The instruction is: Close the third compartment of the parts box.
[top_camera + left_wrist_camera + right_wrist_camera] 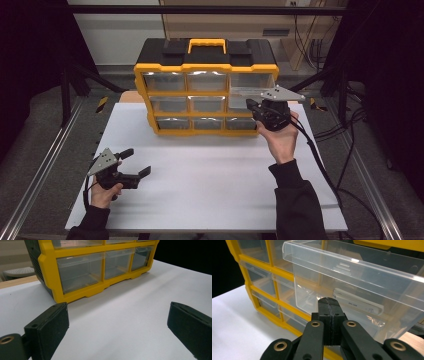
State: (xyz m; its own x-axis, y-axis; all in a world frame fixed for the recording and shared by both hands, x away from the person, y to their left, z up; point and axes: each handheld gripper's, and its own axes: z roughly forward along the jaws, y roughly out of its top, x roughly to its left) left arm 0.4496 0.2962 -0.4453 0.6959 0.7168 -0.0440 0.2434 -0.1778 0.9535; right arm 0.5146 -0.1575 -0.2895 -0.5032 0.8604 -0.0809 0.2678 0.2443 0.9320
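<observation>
Yellow plastic frames a drawer cabinet [205, 85] with a black top and yellow carry handle, standing upright at the far middle of the white bench [210, 170]. It holds three rows of three clear drawers. In the right gripper view, one clear drawer [362, 285] juts out of the frame toward the camera, and something flat and pale lies inside it.

At the cabinet's right front, the right claw [252, 106] is held by the person's right hand [281, 137]. In the right gripper view its two black jaws are pressed flat together, their tips just in front of the pulled-out drawer's clear front wall; whether they nip any part of the drawer I cannot tell.

Near the front-left corner of the bench, well apart from the cabinet, the left claw [136, 162] sits in the left hand [105, 192]. Its jaws are spread wide with bare bench between them, pointing toward the cabinet's lower row.
</observation>
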